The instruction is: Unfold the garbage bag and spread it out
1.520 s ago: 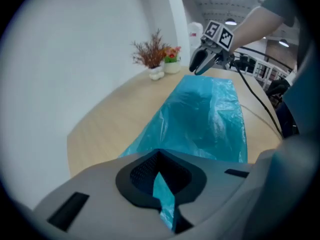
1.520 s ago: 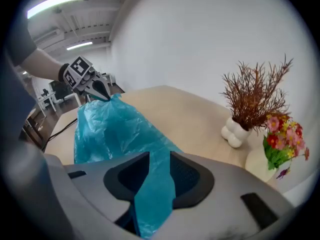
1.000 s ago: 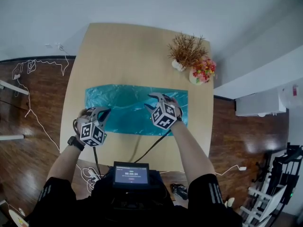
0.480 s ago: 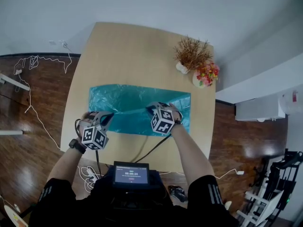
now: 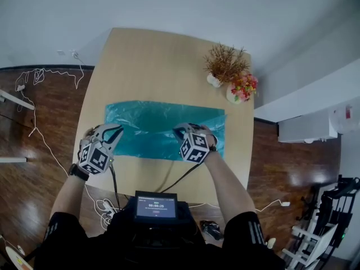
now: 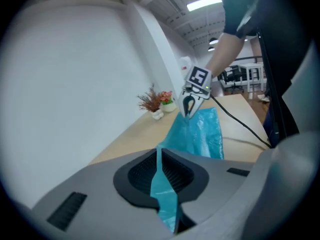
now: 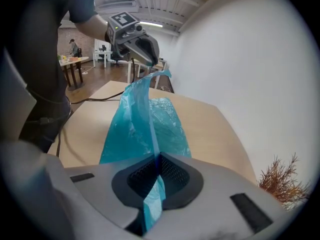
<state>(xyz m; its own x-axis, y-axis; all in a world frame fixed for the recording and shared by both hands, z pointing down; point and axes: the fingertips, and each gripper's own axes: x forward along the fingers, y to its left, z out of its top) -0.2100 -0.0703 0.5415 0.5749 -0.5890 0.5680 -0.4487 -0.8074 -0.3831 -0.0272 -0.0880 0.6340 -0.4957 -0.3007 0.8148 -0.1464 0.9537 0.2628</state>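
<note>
Pull both claws slowly apart, keeping the near edge of the bag [image 5: 163, 122] tight, no tugging. At the left claw [image 5: 115, 133]: nearly shut, just now opening a tiny bit, thin blue edge pinched inside. At the right claw [image 5: 183, 129]: shut tight on the same edge. Beyond both claws: rest of the bag flat on the worktop [image 5: 157, 66].

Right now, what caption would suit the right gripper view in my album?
Right claw clamped on the teal garbage bag by its edge, the sheet tented up off the wooden table.
</note>
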